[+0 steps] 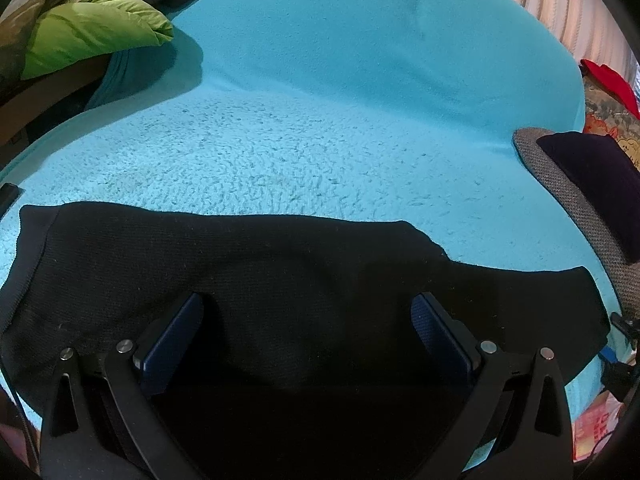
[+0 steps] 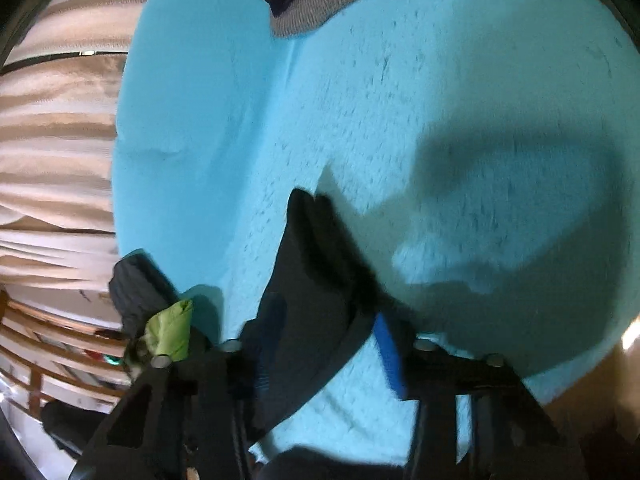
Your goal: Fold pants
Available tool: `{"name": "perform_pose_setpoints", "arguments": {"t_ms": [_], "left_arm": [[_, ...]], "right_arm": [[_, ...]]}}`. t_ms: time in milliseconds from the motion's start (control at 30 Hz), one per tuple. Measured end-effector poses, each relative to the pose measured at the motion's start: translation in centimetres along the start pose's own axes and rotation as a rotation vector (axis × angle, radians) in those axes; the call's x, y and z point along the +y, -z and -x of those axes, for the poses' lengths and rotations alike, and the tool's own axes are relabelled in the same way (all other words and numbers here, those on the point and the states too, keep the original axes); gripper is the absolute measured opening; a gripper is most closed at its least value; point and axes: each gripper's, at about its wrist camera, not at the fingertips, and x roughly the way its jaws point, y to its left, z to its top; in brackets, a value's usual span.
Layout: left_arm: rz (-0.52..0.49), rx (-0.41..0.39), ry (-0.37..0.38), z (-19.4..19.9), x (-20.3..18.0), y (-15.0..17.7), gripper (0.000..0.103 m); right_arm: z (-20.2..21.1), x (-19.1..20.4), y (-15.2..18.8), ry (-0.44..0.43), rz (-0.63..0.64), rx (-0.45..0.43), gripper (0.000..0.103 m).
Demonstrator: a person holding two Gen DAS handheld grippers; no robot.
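Both tongs spread: left tongs [image 1: 307,320] over black pants [image 1: 280,264] flat on blanket [image 1: 320,140], right tongs [image 2: 328,332] straddling a raised pants fold [image 2: 316,280].

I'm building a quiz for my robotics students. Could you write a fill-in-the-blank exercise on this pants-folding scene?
1. The pants are ____ in colour.
2. They lie on a fleecy ____ blanket.
3. The left gripper has its jaws wide ____ above the pants.
4. The crumpled cloth at the blanket's far edge is bright ____.

Missing words: black; blue; open; green
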Motion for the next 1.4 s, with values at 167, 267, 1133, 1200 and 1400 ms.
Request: {"name": "perform_pose_setpoints", "arguments": {"t_ms": [167, 267, 1133, 1200, 1400], "left_arm": [[0.003, -0.001, -0.003, 0.1, -0.1, 0.1, 0.103], [-0.002, 0.0, -0.007, 0.0, -0.1, 0.1, 0.103], [0.096, -0.109, -0.11, 2.8, 3.2, -0.6, 0.103], [0.119, -0.11, -0.128, 3.0, 3.9, -0.7, 0.103], [0.14, -0.069, -0.163, 2.2, 4.5, -0.9, 0.103]], "right_arm": [[0.0, -0.7, 0.4, 0.033, 0.017, -0.029, 0.013], [0.1, -0.9, 0.5, 0.029, 0.026, -0.039, 0.011], [0.6, 1.4, 1.3, 0.084, 0.18, -0.11, 0.008], [0.6, 2.8, 1.7, 0.072, 0.234, -0.106, 0.008], [-1.3, 7.4, 4.3, 0.055, 0.416, -0.051, 0.008]]}}
